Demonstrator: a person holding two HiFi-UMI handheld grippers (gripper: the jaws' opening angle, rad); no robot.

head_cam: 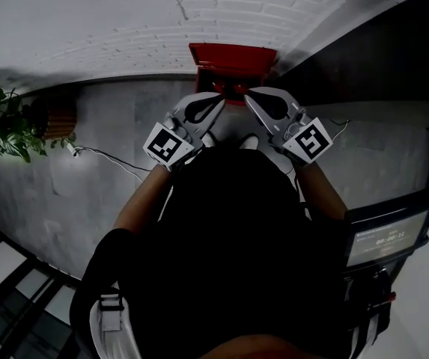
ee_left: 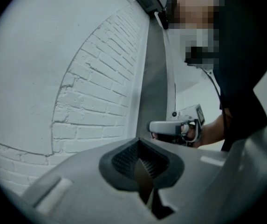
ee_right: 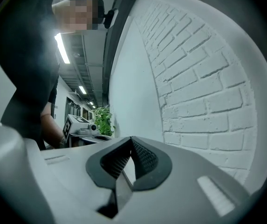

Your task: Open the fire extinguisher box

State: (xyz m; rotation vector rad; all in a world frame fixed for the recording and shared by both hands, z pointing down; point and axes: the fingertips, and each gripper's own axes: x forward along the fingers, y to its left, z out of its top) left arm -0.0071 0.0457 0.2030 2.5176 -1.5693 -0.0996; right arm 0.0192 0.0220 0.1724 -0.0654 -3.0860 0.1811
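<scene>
The red fire extinguisher box (head_cam: 231, 67) stands on the floor against the white brick wall (head_cam: 221, 13), seen from above in the head view. Its lid looks closed. My left gripper (head_cam: 218, 100) and right gripper (head_cam: 249, 96) hover side by side just in front of the box, tips pointing at its near edge. I cannot tell whether they touch it. Both are shut with nothing between the pads. In the left gripper view the shut gripper (ee_left: 141, 161) faces the wall, with the right gripper (ee_left: 176, 128) beyond. The right gripper view shows its shut gripper (ee_right: 131, 157) and the left gripper (ee_right: 78, 124). Neither gripper view shows the box.
A potted plant (head_cam: 6, 129) stands at the left, also visible as the plant (ee_right: 104, 119) in the right gripper view. A thin cable (head_cam: 111, 158) runs over the grey floor. A dark device with a screen (head_cam: 388, 238) hangs at the person's right side. A dark wall panel (head_cam: 382, 47) adjoins the box.
</scene>
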